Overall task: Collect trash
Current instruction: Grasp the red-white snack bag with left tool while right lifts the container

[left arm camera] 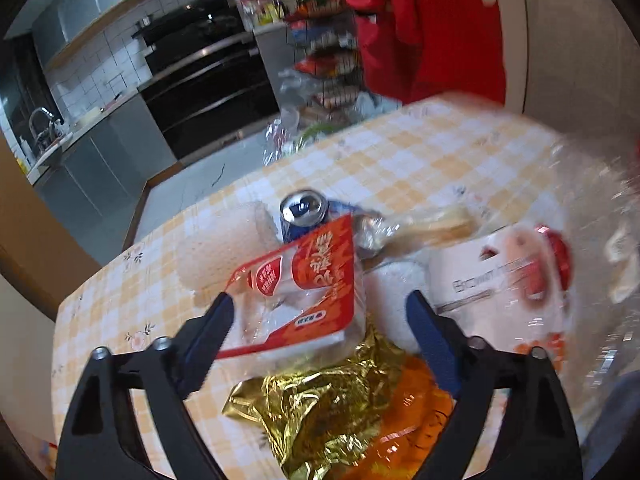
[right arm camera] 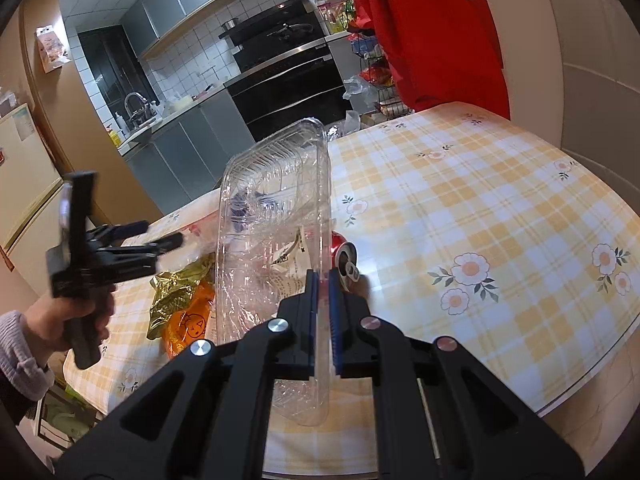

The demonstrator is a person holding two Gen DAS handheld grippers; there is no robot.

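Wrapper (left arm camera: 296, 292), red-and-white, lies between left gripper (left arm camera: 320, 312) fingers, spread wide, pads not pressing; long axis runs across gap. Gold foil (left arm camera: 320, 408) beneath, can (left arm camera: 302, 210) beyond. Right gripper (right arm camera: 322, 304) clamped on clear tray (right arm camera: 272, 216) rim, held upright. Surface (right arm camera: 480, 208) open to right; left edge near.

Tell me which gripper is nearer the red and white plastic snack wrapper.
Left. The left gripper straddles the red and white plastic snack wrapper, jaws open; the right gripper is off to the side, clamping a clear plastic container.
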